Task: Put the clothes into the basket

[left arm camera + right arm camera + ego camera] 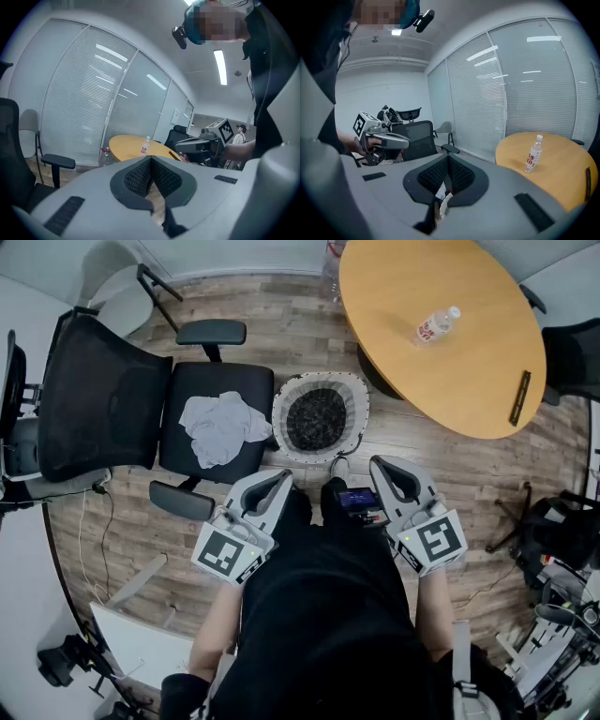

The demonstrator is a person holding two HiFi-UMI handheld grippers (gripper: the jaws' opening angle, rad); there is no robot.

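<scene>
1. Grey garment (221, 427) lies crumpled on the office chair seat (187, 390), at 9 o'clock of the basket (319, 381). The basket sits on the floor and looks empty.
2. Left gripper (272, 486) and right gripper (389, 474) are both closed tight and empty, near the body, well apart from the garment.
3. Risk: going in with jaws closed would only shove the cloth toward the backrest.
4. Risk: pinching one fold could leave the rest trailing or draped over the basket rim.
5. Risk: knocking the basket may shift it.
</scene>
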